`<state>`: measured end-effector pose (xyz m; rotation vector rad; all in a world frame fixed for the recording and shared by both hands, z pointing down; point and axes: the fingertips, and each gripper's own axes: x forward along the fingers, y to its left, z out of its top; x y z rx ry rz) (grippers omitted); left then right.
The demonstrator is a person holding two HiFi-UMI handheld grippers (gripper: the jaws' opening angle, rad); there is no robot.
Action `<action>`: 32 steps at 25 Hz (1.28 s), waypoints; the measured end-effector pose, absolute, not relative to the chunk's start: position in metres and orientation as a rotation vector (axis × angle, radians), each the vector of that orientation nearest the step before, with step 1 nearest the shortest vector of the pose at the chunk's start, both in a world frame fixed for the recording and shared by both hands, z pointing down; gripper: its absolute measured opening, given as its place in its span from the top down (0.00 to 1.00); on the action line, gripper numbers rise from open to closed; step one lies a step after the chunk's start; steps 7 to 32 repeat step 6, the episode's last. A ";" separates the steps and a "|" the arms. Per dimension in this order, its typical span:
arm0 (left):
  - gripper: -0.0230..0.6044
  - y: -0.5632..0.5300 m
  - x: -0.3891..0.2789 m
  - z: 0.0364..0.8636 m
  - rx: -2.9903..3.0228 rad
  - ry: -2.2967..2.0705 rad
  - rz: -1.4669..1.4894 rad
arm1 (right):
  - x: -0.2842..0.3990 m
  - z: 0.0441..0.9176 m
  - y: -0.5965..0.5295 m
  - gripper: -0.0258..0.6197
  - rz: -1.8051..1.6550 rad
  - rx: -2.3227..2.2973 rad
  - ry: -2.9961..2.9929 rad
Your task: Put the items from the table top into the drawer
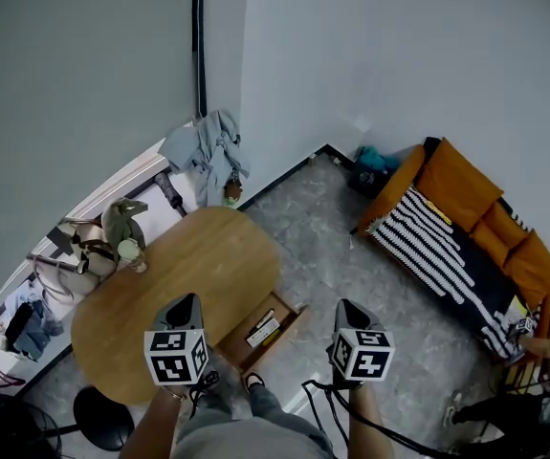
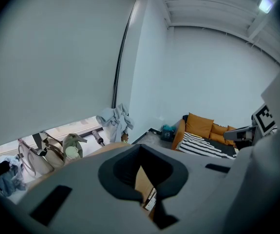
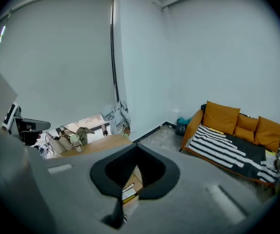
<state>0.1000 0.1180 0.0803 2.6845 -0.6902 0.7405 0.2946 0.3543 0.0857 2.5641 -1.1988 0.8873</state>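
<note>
An oval wooden table [image 1: 160, 295] stands below me, with its drawer [image 1: 289, 325] pulled open on the right side. A white and yellow packet [image 1: 262, 331] lies in the drawer, and it shows through the jaw gaps as a packet [image 2: 151, 200] and a packet [image 3: 128, 192]. A small pale green-topped bottle [image 1: 131, 251] stands at the table's far left edge. My left gripper [image 1: 187, 300] hovers over the table's near edge, jaws together and empty. My right gripper [image 1: 347, 306] hangs over the floor right of the drawer, shut on nothing. The closed left gripper [image 2: 149, 204] and right gripper [image 3: 124, 201] fill the gripper views.
An orange sofa [image 1: 466, 194] with a striped blanket [image 1: 432, 251] stands at the right. Bags [image 1: 83, 247] and grey clothes [image 1: 208, 146] sit by the window behind the table. A black stool [image 1: 102, 417] is at the near left. Cables trail by my legs.
</note>
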 end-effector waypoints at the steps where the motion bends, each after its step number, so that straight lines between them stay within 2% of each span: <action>1: 0.98 0.118 0.101 0.080 2.683 -0.690 0.741 | 0.295 0.086 0.354 0.95 0.889 2.563 -1.197; 32: 0.98 0.118 0.102 0.079 2.682 -0.682 0.741 | 0.296 0.083 0.357 0.95 0.900 2.568 -1.185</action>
